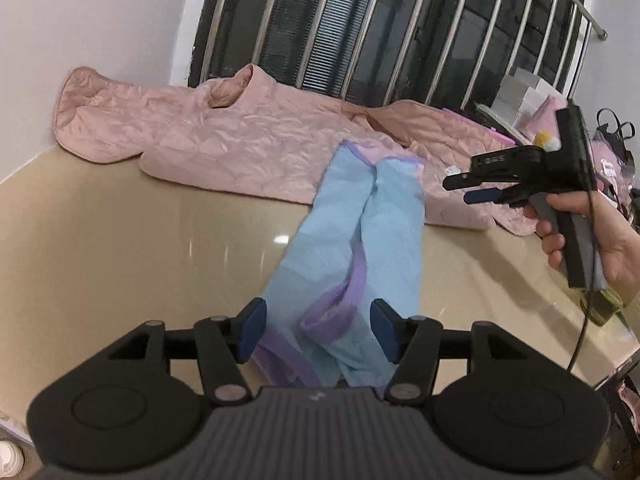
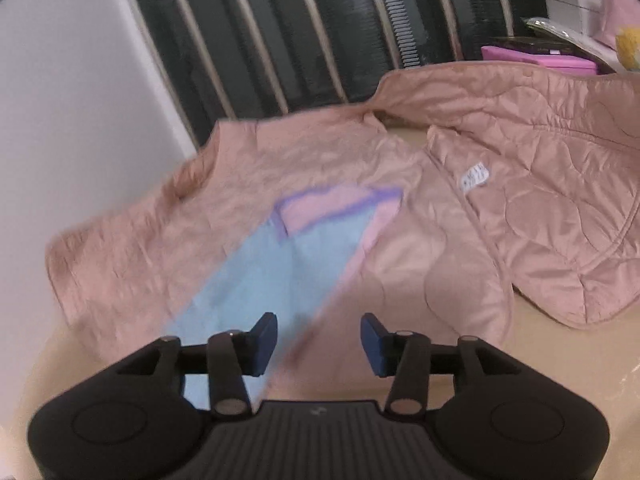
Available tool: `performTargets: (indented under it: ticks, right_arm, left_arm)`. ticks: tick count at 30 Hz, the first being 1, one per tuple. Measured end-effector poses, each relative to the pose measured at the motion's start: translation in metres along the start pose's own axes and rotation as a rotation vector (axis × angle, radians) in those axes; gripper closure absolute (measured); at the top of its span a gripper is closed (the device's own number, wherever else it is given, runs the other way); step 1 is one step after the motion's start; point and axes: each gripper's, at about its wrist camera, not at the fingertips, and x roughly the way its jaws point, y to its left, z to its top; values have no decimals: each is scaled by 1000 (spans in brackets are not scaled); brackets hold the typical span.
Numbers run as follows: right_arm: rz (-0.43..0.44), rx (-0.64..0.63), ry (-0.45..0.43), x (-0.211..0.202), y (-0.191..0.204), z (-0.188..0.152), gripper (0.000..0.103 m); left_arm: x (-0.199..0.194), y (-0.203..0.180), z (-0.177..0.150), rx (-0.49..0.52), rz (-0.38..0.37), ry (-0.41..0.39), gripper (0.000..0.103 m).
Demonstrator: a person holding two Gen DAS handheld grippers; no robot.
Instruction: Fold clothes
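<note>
A light blue garment (image 1: 360, 232) with purple trim lies folded in a long strip on the beige table (image 1: 120, 240). Its far end rests on a pink quilted jacket (image 1: 240, 148) spread along the back. My left gripper (image 1: 319, 330) hangs open over the near end of the blue garment, pads apart on either side and not pressing. Off to the right, a hand (image 1: 616, 248) holds my right gripper (image 1: 456, 191) above the jacket, jaws apart and empty. In the blurred right wrist view, the right gripper (image 2: 319, 344) stands open above the blue garment (image 2: 280, 264) and the jacket (image 2: 520, 208).
A barred dark window (image 1: 380, 32) runs behind the table, with a white wall (image 1: 100, 20) to the left. Boxes (image 1: 524, 96) and a pink box (image 2: 536, 56) stand at the back right. The table's right edge (image 1: 616, 364) drops off near a cable.
</note>
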Motion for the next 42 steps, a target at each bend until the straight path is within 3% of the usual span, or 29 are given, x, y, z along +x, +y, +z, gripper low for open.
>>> performTargets:
  ticks: [4,6,7,8,12,13,14,15,18,20,23,28,29,31,32,38,42]
  right_arm:
    - [-61,23,-29,21,-5,26,60]
    - [-39,42,-26,39,-6,41,79]
    - [-29,58,-5,52,-6,49,82]
    - [-28,71,16,66,-6,56,83]
    - [-167,18,104,116,2,66,80]
    - [-170,5,102,121,2,64,82]
    - [-176,-16,89,121,3,63,95]
    - [-188,-37,86,120,4,61,100]
    - [-178,-8,51,110,-7,57,102]
    - [-135,108,27,100,-27,57,101]
    - [-101,245,-10,88,-50,56,96]
    - [-107,178,-26,88,-40,64,77]
    - [-116,153,-8,94,-37,64,78]
    - [-161,124,17,104,-33,63,103]
    - [-176,119,20,105,-33,62,103]
    - [-183,164,-51,76,-43,50,99]
    - [-139,111,-132,15,-29,26,93]
  left_arm:
    - [4,-4,-5,27,9,14,51]
    - [7,-5,-6,37,19,23,76]
    - [9,-4,-5,30,18,34,85]
    - [10,-1,-5,19,16,39,86]
    - [11,6,-1,-11,-8,61,85]
    - [11,7,0,-8,-9,63,85]
    - [11,6,0,-6,-7,66,85]
    - [11,6,0,-4,-6,68,85]
    - [11,5,1,-4,3,71,84]
    - [11,5,1,-15,0,72,83]
    - [11,8,3,-30,-11,82,81]
    - [12,7,4,-27,-11,86,78]
    - [12,6,4,-25,-9,86,78]
    - [11,5,3,-25,-5,87,77]
    - [11,4,3,-24,-4,87,77]
    - [11,7,4,-31,-9,89,76]
    - [6,9,6,-56,-11,83,62]
